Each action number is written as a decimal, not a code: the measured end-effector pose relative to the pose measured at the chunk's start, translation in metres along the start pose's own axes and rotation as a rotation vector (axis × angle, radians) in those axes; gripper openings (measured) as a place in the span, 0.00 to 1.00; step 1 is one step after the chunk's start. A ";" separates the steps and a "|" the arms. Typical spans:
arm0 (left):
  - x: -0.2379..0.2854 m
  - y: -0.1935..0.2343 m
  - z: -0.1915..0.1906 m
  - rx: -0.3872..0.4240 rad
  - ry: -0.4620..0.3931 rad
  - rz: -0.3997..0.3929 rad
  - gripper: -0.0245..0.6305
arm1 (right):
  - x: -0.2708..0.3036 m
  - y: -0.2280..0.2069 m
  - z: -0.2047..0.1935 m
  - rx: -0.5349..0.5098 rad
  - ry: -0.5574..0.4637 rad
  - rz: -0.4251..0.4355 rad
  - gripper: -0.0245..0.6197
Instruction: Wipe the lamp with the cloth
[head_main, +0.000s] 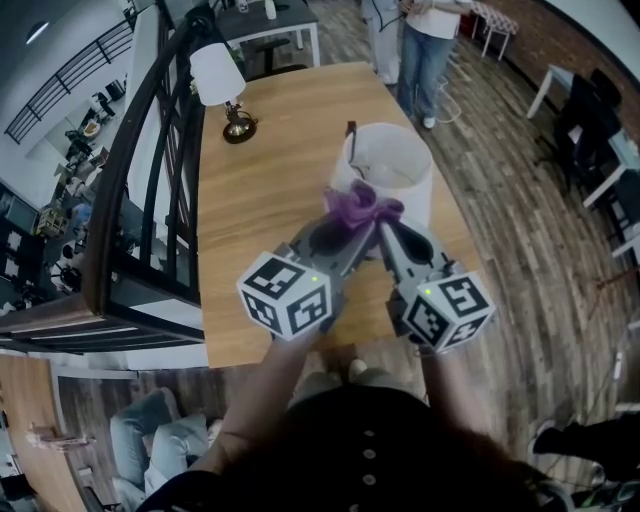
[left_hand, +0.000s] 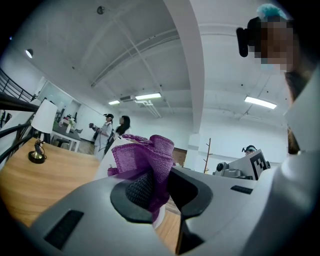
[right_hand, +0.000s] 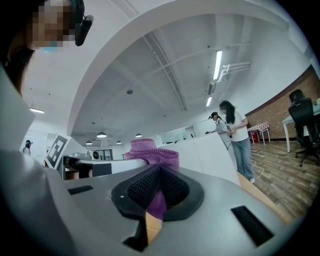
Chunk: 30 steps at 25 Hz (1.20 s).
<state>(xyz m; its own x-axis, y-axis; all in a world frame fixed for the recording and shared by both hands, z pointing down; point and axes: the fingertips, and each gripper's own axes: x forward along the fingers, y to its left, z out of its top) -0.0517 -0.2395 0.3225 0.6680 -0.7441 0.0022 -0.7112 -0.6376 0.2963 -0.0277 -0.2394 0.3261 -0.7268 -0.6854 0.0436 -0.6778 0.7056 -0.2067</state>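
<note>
Over the table (head_main: 262, 190), right by the white lamp (head_main: 392, 172), my left gripper (head_main: 338, 228) and right gripper (head_main: 388, 228) are both clamped on the purple cloth (head_main: 362, 207). I'd stretch it flat, press lightly, and sweep round the shade without tipping it.

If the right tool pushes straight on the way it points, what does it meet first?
Past the purple woven cloth clamped in the right tool, the large white cylindrical lampshade stands directly ahead, seemingly close, though depth is hard to judge.
</note>
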 end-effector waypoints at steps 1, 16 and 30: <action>-0.001 0.000 -0.003 -0.004 0.006 0.000 0.15 | 0.000 0.000 -0.003 0.003 0.006 -0.002 0.06; -0.004 0.005 -0.046 -0.076 0.084 0.010 0.15 | -0.003 -0.007 -0.037 0.041 0.080 -0.032 0.06; -0.004 0.002 -0.089 -0.137 0.164 0.022 0.15 | -0.019 -0.014 -0.067 0.086 0.135 -0.063 0.06</action>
<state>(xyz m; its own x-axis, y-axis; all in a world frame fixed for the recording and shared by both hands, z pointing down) -0.0367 -0.2199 0.4084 0.6873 -0.7080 0.1627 -0.6973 -0.5801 0.4212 -0.0117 -0.2245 0.3937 -0.6953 -0.6934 0.1891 -0.7149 0.6401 -0.2816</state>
